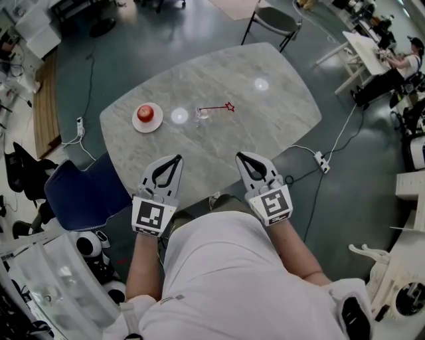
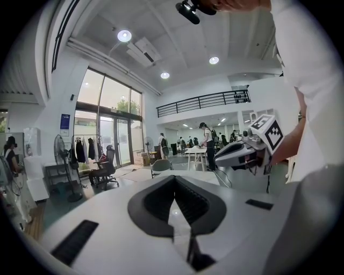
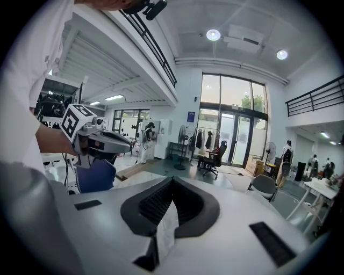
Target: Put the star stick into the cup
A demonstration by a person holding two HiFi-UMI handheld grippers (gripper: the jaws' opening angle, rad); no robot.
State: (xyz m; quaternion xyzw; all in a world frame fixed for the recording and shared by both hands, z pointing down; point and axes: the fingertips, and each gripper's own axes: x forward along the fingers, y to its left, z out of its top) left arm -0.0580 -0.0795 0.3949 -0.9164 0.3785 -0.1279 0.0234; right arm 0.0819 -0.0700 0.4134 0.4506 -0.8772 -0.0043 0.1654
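A thin red star stick point(image 1: 219, 107) lies on the marble table point(image 1: 285, 113), its star pointing right. Its left end is at a small clear cup point(image 1: 202, 113); whether it touches the cup is too small to tell. My left gripper point(image 1: 178, 159) point(image 2: 174, 180) and right gripper point(image 1: 240, 157) point(image 3: 172, 180) hover side by side over the table's near edge, well short of the cup. Both are shut with nothing between the fingers. Each gripper view looks out level across the room and shows the other gripper, but neither the stick nor the cup.
A red apple point(image 1: 147, 113) sits on a white plate point(image 1: 136, 124) left of the cup. A blue chair point(image 1: 83, 192) stands at the table's near left, a grey chair point(image 1: 275, 20) at the far side. A power strip point(image 1: 321, 161) and cables lie on the floor to the right.
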